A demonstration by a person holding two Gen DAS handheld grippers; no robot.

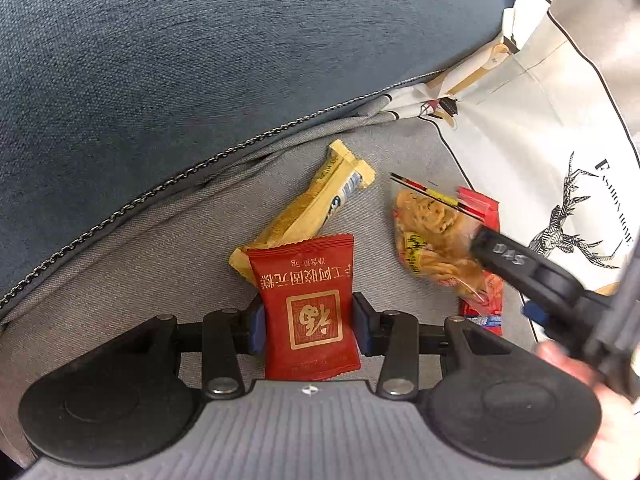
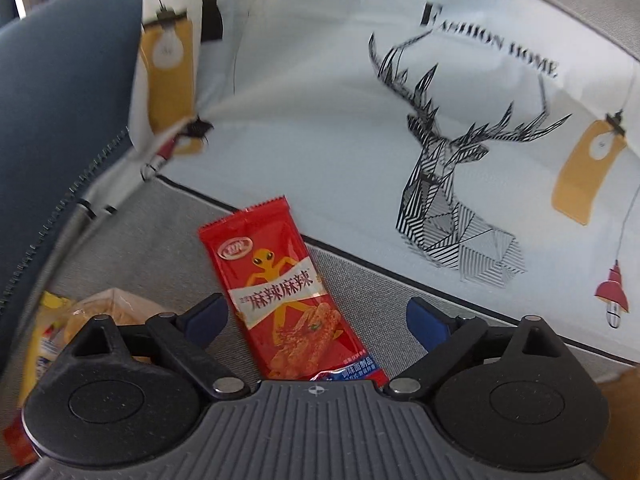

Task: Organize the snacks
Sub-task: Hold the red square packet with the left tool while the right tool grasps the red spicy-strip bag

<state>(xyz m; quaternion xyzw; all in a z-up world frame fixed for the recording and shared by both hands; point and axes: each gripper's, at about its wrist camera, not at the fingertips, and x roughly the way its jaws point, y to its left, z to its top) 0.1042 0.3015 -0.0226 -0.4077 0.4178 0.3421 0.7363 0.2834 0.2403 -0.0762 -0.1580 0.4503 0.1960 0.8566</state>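
Grey sofa seat [image 1: 132, 264]; left jaws clamping dark-red sachet [image 1: 310, 304], right jaws wide, spicy-strip packet [image 2: 286, 300] foot hidden.

A grey sofa seat [image 1: 132, 248] lies below a blue cushion [image 1: 200, 60] with a zipper [image 1: 168, 184] along its edge. Beside it leans a white pillow [image 2: 340, 128] printed with a deer [image 2: 448, 184], lamps and the words "FASHION HOME".

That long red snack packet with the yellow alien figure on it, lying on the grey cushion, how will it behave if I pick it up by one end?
The long red foil snack packet looks thin and flat, so it is probably light and may droop if held by one end. Its glossy film could slip between the pads. It lies flat on the grey cushion, so it should not roll.
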